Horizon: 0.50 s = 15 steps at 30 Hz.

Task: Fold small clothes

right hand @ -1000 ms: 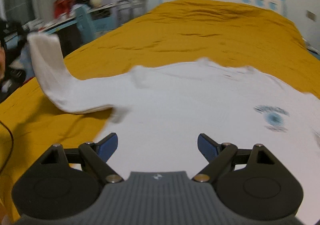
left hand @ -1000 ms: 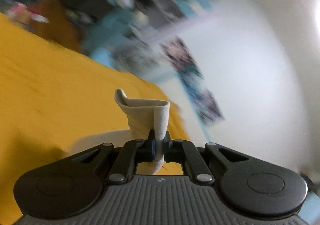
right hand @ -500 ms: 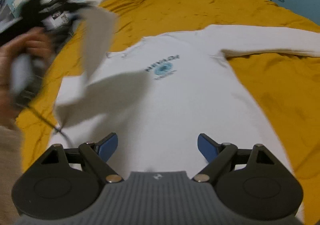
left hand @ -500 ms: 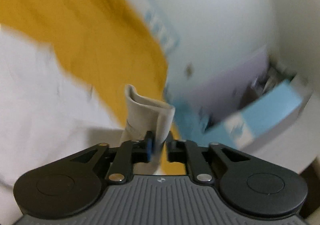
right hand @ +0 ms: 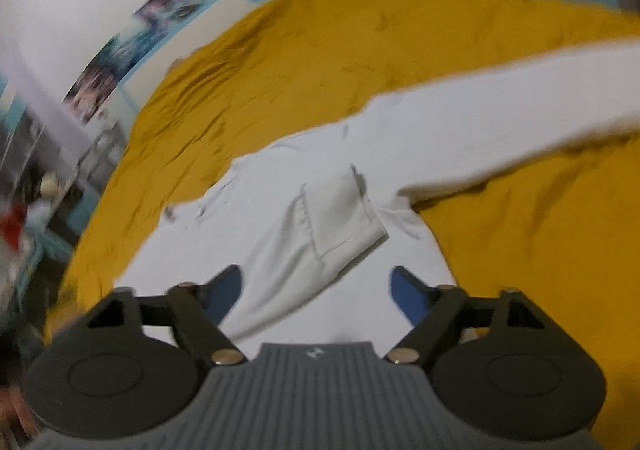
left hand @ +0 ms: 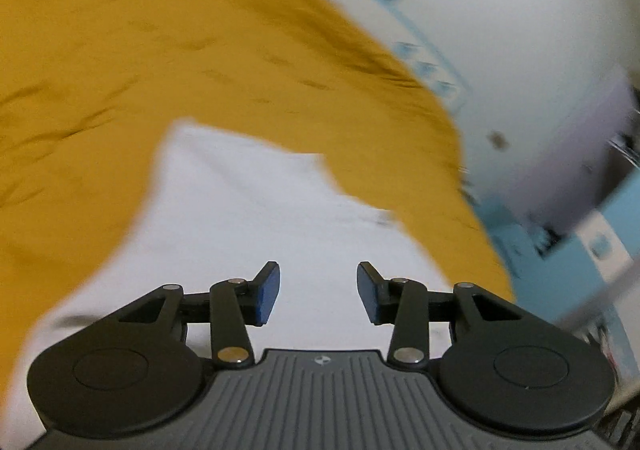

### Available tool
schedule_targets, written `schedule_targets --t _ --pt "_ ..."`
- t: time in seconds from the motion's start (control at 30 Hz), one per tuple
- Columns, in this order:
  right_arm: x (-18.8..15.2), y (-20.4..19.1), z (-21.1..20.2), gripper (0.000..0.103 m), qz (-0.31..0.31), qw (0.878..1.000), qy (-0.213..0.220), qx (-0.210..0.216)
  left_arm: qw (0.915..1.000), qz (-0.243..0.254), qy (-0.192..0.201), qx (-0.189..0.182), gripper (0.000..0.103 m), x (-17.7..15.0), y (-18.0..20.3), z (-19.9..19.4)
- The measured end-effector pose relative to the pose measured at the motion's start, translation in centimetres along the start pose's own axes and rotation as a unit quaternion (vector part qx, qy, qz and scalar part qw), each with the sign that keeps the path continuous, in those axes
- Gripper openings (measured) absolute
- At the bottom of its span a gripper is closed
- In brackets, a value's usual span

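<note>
Lying flat, the white sweatshirt points its unfolded sleeve rightward.

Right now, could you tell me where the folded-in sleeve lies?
In the right wrist view, the folded sleeve lies across the white sweatshirt's chest, just ahead of the open right gripper.

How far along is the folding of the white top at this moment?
Done: one sleeve lies folded across the white top on the yellow bedspread. In hand: nothing; the left gripper and right gripper are both open. Left: the other sleeve, stretched out sideways, and the body folds.
</note>
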State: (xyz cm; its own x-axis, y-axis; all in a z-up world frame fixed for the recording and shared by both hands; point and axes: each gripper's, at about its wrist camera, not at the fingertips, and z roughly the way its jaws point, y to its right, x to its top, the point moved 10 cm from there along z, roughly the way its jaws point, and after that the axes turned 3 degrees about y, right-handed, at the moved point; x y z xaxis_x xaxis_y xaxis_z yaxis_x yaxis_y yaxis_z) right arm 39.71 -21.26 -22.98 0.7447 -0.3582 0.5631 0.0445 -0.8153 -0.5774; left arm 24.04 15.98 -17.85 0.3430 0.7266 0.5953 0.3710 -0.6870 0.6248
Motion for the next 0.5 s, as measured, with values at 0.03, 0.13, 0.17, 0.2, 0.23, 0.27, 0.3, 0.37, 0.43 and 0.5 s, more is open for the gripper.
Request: schedule_targets --t 0.03,0.13,0.17,0.2,0.23,0.27,0.3,0.37,0.43,0.5 --pt "0.2 0.3 1.1 0.068 0.024 1.000 -0.004 -0.001 0.9999 -0.010 -0.003 0.012 0.048 -0.4 -1.4 -0.2" --pt "0.3 1.2 3.5 0.066 0.080 0.997 -0.006 -0.021 0.9992 -0.018 -0.011 0.034 0.048 -0.6 -3.8 0.3" --pt "0.4 1.5 4.2 0.066 0.094 0.995 -0.004 -0.028 0.9991 -0.017 -0.016 0.035 0.048 -0.9 -3.8 0.5" --pt "0.4 1.8 4.7 0.067 0.105 0.994 0.000 -0.033 0.9990 -0.017 -0.021 0.035 0.048 -1.2 -4.0 0.7" --pt "0.4 2.1 5.1 0.067 0.119 0.992 0.004 -0.042 0.9989 -0.017 -0.024 0.037 0.048 -1.4 -4.2 0.9" --pt "0.5 2.2 5.6 0.067 0.133 0.990 0.007 -0.043 0.9987 -0.016 -0.029 0.040 0.048 -1.6 -4.0 1.1" --pt "0.7 2.1 6.1 0.068 0.144 0.989 0.011 -0.040 0.9985 -0.015 -0.032 0.042 0.048 -2.0 -4.0 1.4" --pt "1.0 1.7 6.9 0.043 0.133 0.990 0.006 -0.041 0.9981 -0.017 -0.038 0.046 0.048 -2.4 -4.0 1.9" --pt "1.3 1.5 7.1 0.000 0.134 0.990 -0.005 -0.043 0.9977 -0.019 -0.041 0.050 0.048 -2.7 -4.2 2.2" --pt "2.0 1.7 5.6 0.000 0.129 0.991 0.019 -0.043 0.9977 -0.018 -0.039 0.052 0.048 -2.8 -4.4 2.5"
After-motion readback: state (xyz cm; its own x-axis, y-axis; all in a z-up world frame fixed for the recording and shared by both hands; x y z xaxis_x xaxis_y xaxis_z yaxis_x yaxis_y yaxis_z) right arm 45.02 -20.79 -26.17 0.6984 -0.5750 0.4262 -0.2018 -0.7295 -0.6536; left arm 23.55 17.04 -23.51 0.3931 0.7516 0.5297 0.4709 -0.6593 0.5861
